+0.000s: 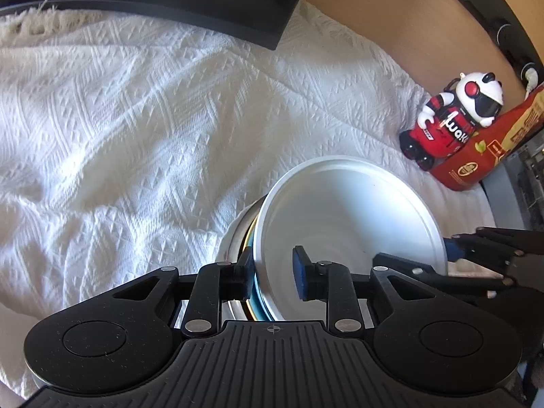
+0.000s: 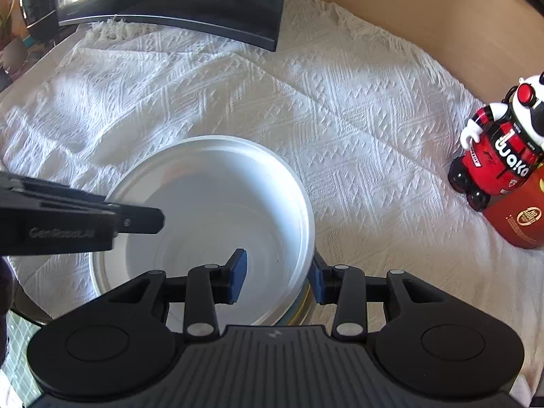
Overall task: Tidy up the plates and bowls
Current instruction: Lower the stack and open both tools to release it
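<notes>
The dishes look gathered already: a white plate [image 1: 350, 217] tops a stack [image 1: 243, 238] of plates and bowls on the white cloth [image 1: 136, 119], toward its right edge near the toy robot [image 1: 452, 119]. The left gripper [image 1: 273, 272] clamps the stack's left rim; the right gripper [image 2: 278, 278] clamps its right rim. Seemingly left: carrying the stack to its place.

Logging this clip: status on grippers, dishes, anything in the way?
Left gripper and right gripper each straddle the white bowl's rim, opposite sides. Bowl tops a dish stack on white cloth. Toy figure stands clear.
</notes>
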Available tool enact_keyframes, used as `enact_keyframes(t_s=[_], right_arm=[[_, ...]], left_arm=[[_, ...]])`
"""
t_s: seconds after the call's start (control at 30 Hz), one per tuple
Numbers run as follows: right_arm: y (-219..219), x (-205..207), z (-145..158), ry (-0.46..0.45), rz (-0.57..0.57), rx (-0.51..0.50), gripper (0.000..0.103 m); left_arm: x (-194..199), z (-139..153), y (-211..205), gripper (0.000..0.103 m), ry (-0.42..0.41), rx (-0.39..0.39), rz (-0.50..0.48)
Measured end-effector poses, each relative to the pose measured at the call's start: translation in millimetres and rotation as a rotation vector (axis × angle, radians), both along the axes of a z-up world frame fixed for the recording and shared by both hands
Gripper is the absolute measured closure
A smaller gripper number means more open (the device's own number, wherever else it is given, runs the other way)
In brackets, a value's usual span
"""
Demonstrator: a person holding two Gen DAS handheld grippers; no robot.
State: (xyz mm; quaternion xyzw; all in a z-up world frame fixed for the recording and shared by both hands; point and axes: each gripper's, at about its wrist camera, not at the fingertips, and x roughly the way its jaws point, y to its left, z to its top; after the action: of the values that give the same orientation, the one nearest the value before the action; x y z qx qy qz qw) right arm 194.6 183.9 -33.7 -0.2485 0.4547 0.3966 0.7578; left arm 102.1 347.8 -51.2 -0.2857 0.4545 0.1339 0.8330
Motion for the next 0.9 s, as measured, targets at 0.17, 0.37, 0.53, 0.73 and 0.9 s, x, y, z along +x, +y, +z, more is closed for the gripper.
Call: enact_keyframes(t_s=[0.17, 0.37, 0.53, 0.73, 0.9], right_arm=[[-5, -17, 6, -0.057, 0.047, 0.014, 0.064], [-8, -19, 8, -0.054, 0.052, 0.024, 0.065], [-12, -19, 4, -0.031, 0.05, 0.029, 0.065], [-23, -11, 8, 0.016, 0.027, 0.08, 0.065], [-51, 10, 24, 0.012, -0.042, 0.151, 0.065]], left_arm=[[1, 0, -1, 0.075, 0.009, 0.004, 0.004], [1, 2, -3, 0.075, 0.011, 0.02, 0.007], [0, 7, -7, 0.076, 0.013, 0.042, 0.013], [2, 31, -16, 0.076, -0.011, 0.14, 0.03], [15, 57, -34, 0.076, -0.041, 0.235, 0.031]])
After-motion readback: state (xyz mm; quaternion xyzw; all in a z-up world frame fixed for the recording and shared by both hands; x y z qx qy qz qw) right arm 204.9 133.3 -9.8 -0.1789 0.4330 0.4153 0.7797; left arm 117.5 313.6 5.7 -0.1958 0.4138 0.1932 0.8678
